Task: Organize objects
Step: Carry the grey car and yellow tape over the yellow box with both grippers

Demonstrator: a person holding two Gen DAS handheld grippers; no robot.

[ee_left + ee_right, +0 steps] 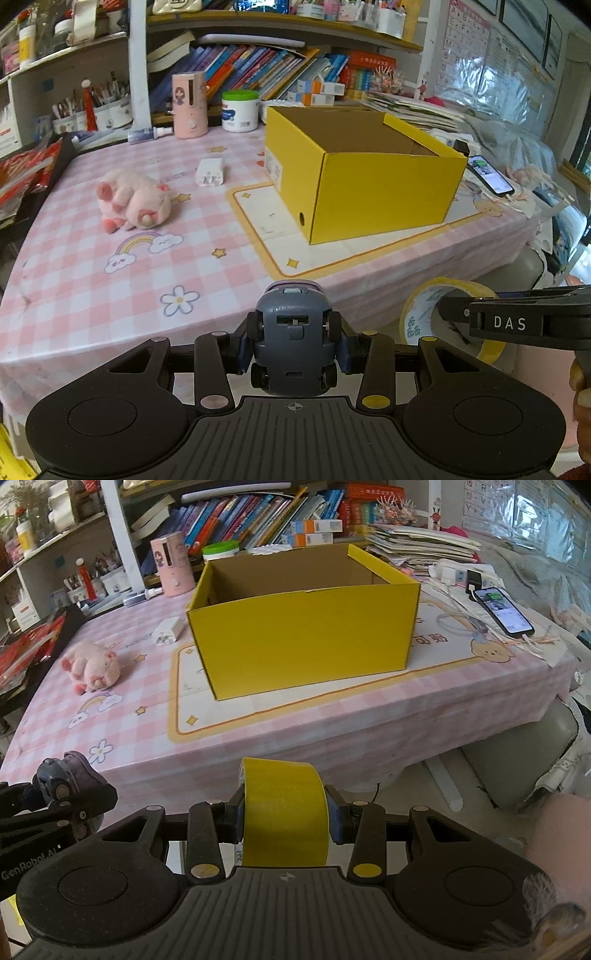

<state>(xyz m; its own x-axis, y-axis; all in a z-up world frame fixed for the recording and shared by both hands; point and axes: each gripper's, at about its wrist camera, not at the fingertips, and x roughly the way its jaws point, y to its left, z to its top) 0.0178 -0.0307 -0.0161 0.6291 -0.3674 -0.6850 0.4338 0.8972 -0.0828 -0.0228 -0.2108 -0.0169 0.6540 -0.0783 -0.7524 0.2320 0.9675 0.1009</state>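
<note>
Right in the middle: pink checked table (92, 280) with a big yellow box (369, 192) on it, open at the top, sitting on a cream mat (280, 240) with a yellow edge. Behind the table, shelves crammed with books (251, 70), a pink tube-shaped thing (189, 105) and a white tub (240, 110) with a green lid. Off to the right of the box, a phone (489, 175) lying flat with its screen lit. Left of the box, well apart from it, a pink plush pig (133, 201) on its side, and a small white charger (210, 171) between pig and box. Down low, off the near edge of the table and up in the air: yellow tape roll (284, 812), standing on edge, pinched from both sides by the right claw (286, 812), jaws pressed against the roll's flat faces. Same roll seen in the left view at the lower right, round hole showing. Beside it, a grey toy car (293, 343), belly and black wheels facing the camera, nose pointing up, squeezed at its sides by the left claw (293, 349). Both claws close together, side by side, in front of the table.
</note>
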